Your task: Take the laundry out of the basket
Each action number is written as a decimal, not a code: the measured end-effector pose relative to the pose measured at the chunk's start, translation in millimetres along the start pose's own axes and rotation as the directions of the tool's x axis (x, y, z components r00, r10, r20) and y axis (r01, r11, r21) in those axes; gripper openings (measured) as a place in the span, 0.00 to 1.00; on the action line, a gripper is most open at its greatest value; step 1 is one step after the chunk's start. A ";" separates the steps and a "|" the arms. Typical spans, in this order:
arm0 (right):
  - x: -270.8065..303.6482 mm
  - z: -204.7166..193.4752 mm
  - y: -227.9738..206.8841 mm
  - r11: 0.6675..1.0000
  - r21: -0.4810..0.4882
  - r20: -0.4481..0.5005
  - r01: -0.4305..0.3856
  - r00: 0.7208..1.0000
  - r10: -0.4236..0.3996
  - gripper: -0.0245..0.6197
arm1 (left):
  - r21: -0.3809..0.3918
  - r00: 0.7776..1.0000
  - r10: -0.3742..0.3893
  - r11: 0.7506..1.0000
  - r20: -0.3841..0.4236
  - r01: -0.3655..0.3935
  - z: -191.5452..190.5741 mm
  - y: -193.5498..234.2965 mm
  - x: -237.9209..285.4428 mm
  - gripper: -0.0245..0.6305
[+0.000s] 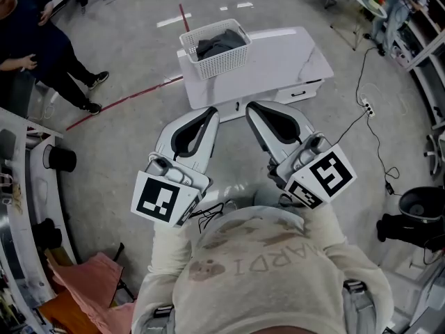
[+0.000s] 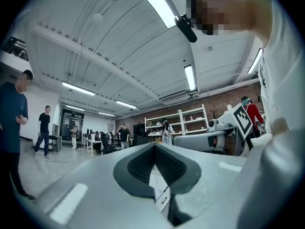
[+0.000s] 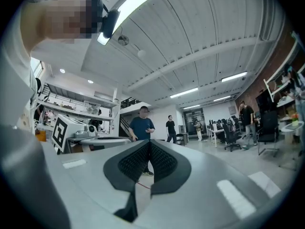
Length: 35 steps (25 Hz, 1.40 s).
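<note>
Beyond left tool (image 1: 212,110) and right tool (image 1: 250,106): white mesh basket (image 1: 221,62) of dark grey laundry (image 1: 220,44) on white desk (image 1: 292,61)
Both tools: closed, empty

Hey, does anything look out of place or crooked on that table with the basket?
The white basket sits right at the left corner of the table, turned askew to its edges, with dark laundry heaped inside. Nothing looks spilled or damaged.
</note>
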State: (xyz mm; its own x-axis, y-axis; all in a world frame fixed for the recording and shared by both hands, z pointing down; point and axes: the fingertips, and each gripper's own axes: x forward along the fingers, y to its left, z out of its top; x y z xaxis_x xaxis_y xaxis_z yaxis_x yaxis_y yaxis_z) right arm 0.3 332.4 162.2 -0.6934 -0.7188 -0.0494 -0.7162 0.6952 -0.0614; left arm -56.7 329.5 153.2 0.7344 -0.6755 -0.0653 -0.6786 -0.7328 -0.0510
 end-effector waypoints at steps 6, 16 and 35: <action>-1.6 -6.8 -19.0 0.999 0.020 0.000 0.051 0.999 -0.051 0.08 | -0.028 1.000 -0.011 1.000 -0.006 0.011 -9.7 11.7 11.0 0.04; 32.4 -8.1 -112.9 1.000 0.027 0.008 0.006 1.000 -0.006 0.09 | -0.033 1.000 0.024 0.999 -0.012 -0.025 -22.2 44.9 102.3 0.04; 103.8 2.0 -302.1 0.981 0.035 -0.007 -0.191 0.981 0.191 0.09 | -0.008 0.979 0.201 0.979 -0.021 -0.201 -27.3 112.3 283.9 0.04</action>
State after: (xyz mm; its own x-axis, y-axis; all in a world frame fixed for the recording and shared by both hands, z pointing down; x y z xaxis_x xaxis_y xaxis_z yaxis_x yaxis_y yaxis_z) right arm 144.9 47.7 173.6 -0.8182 -0.5724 -0.0535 -0.5674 0.8190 -0.0855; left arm 76.0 53.2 156.2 0.5830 -0.8108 -0.0529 -0.8124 -0.5823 -0.0289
